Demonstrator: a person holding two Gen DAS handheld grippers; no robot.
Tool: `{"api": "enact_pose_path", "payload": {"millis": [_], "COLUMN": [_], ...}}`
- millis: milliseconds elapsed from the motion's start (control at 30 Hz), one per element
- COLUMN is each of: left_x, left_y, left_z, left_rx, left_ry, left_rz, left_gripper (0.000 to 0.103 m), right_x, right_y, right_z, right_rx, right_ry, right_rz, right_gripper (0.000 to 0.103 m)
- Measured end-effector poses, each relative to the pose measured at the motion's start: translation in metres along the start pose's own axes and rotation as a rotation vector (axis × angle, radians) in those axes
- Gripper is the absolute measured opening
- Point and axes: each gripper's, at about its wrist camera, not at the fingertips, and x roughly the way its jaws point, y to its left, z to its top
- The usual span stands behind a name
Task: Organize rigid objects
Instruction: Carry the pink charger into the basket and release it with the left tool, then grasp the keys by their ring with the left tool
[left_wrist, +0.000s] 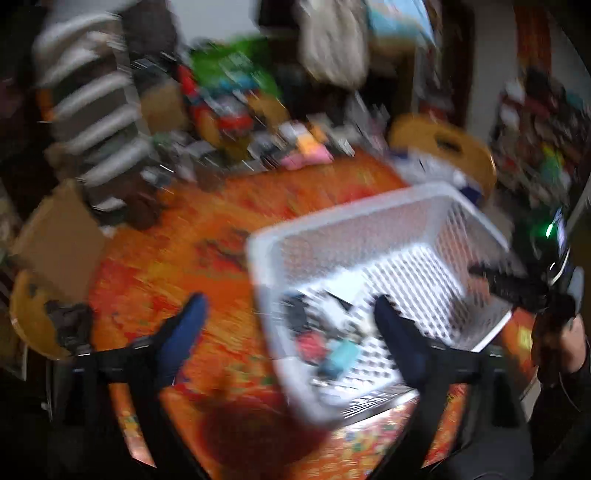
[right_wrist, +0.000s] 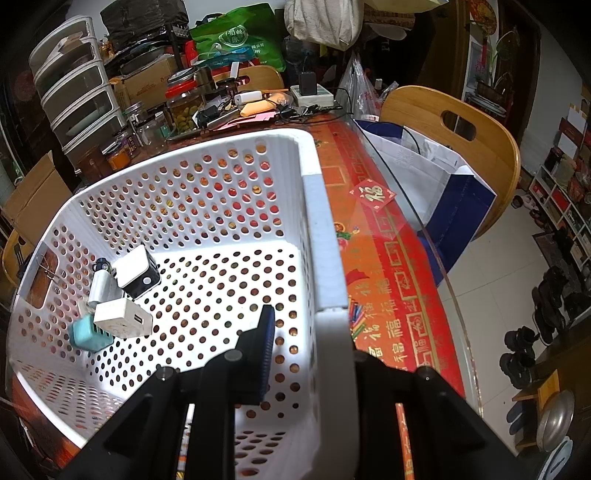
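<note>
Through the left wrist camera, my left gripper (left_wrist: 290, 332) has its two blue fingers spread wide and nothing is between them. This view is strongly blurred. Under the fingers I see the orange and red tablecloth (left_wrist: 177, 258), and the white perforated basket (left_wrist: 369, 206) stands on it, a little to the right. One finger (left_wrist: 397, 339) is over the basket's near corner, the other finger (left_wrist: 181, 332) is over the bare cloth. Inside the basket, small objects lie in a heap (left_wrist: 325, 339); I cannot name them here because of the blur. At the right edge of the view, the right gripper (left_wrist: 517, 286) reaches the basket's right wall.

From the right wrist camera the picture is sharp. My right gripper (right_wrist: 314, 350) is closed on the rim of the basket (right_wrist: 325, 236): one blue finger (right_wrist: 264, 347) is inside, and the other finger is hidden behind the white wall. In the far left corner of the basket lie the chargers close together: a white and black cube (right_wrist: 136, 271), a white USB adapter (right_wrist: 123, 319), a teal one (right_wrist: 88, 336) partly under it, and one more white plug (right_wrist: 101, 284). A wooden chair (right_wrist: 454, 129) stands beside the table (right_wrist: 388, 258), with a white and blue paper bag (right_wrist: 443, 184) on its seat.
</note>
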Motion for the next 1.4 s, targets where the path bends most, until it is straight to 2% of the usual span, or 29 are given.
{"api": "enact_pose_path", "payload": {"millis": [67, 133, 200, 267, 467, 567, 633, 700, 767, 867, 1000, 1133, 1400], "left_x": [-0.021, -0.025, -0.013, 0.019, 0.117, 0.146, 0.158, 0.166, 0.174, 0.185, 0.191, 0.192, 0.188], "left_y": [0.034, 0.07, 0.096, 0.126, 0.177, 0.182, 0.182, 0.177, 0.174, 0.173, 0.173, 0.171, 0.17], "left_z": [-0.005, -0.014, -0.024, -0.043, -0.1, -0.114, -0.118, -0.118, -0.116, -0.115, -0.112, -0.11, -0.107], "left_rx": [-0.044, -0.094, -0.128, -0.174, -0.303, -0.366, -0.359, -0.329, -0.315, -0.327, -0.335, -0.327, -0.314], "left_ry": [-0.047, -0.033, 0.004, 0.092, 0.299, 0.335, 0.344, 0.352, 0.368, 0.395, 0.393, 0.387, 0.37], "left_rz": [0.073, 0.134, 0.168, 0.196, 0.176, 0.136, 0.133, 0.144, 0.142, 0.11, 0.109, 0.1, 0.096], "left_gripper": [0.103, 0.103, 0.103, 0.103, 0.103, 0.101, 0.099, 0.093, 0.077, 0.058, 0.047, 0.027, 0.02], "right_x": [0.0, 0.0, 0.0, 0.0, -0.001, -0.001, 0.0, 0.0, 0.0, 0.0, 0.0, 0.0, 0.001], "right_y": [0.0, 0.0, 0.0, 0.0, 0.0, 0.0, 0.0, 0.0, 0.0, 0.0, 0.0, 0.0, 0.001], "right_z": [0.0, -0.001, 0.0, 0.0, 0.0, 0.001, 0.002, 0.003, 0.003, 0.003, 0.003, 0.003, 0.003], "right_rx": [0.0, -0.001, -0.002, 0.0, -0.002, -0.001, -0.001, -0.001, 0.0, 0.0, -0.004, -0.005, -0.005], "right_ry": [-0.001, -0.004, -0.003, -0.002, 0.003, 0.006, 0.008, 0.01, 0.01, 0.01, 0.011, 0.01, 0.011], "right_rz": [0.0, 0.001, 0.002, 0.0, 0.0, 0.0, -0.001, -0.003, -0.005, -0.005, -0.005, -0.005, -0.005], "right_gripper": [0.021, 0.021, 0.021, 0.021, 0.021, 0.021, 0.021, 0.021, 0.021, 0.021, 0.021, 0.021, 0.021]}}
